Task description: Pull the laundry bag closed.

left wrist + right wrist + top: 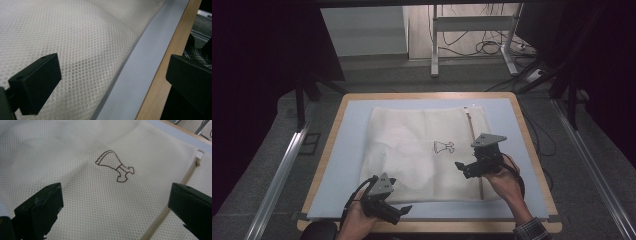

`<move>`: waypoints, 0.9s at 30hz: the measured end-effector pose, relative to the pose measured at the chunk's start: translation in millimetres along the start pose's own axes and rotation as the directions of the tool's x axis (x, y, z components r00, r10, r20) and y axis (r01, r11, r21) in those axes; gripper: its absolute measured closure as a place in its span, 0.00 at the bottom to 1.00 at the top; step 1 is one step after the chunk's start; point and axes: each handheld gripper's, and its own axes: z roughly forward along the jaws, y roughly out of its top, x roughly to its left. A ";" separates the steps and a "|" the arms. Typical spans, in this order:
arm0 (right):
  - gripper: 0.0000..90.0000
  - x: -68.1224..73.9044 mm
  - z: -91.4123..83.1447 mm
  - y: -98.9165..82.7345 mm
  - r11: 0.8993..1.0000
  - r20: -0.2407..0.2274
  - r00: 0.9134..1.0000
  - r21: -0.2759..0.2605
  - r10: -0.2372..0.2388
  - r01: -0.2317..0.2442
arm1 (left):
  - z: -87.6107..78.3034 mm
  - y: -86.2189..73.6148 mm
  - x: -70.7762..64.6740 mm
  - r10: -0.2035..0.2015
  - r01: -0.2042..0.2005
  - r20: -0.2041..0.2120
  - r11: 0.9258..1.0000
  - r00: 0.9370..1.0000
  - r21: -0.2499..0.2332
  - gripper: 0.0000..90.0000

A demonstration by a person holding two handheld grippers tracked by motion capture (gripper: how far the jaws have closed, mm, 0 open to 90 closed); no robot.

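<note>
In the high view we find a white mesh laundry bag [422, 152] lying flat on the pale blue mat [352, 130] that covers the wooden table [532, 145]; a dark outline drawing [443, 146] sits near the bag's middle and a beige zipper [474, 145] runs along its right side. The left gripper [399, 212] is held at the bag's near edge, low over the mat, and the right gripper [464, 169] hovers over the bag's right part, just beside the zipper; each is carried in a hand [507, 182]. In the left gripper view we note the jaws spread wide, one over the mesh laundry bag [82, 42], the other over the table's wooden edge [172, 57], with the blue mat [147, 60] between them and nothing gripped. In the right gripper view we record the jaws likewise spread apart above the mesh [75, 145], the drawing [115, 167] lying ahead between them, the zipper [185, 180] passing by the right-hand jaw, and nothing held.
</note>
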 end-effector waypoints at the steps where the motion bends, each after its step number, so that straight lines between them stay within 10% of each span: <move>1: 0.00 1.3 -1.0 -1.3 1.000 -0.003 1.000 -0.001 0.003 -0.003 | -0.2 -0.5 0.2 -0.002 0.002 -0.001 1.000 1.000 0.000 0.00; 27: 0.00 25.0 -31.8 -27.9 0.999 -0.006 1.000 -0.045 0.001 -0.002 | -17.1 -13.9 5.3 -0.008 0.008 -0.051 1.000 0.999 0.002 0.00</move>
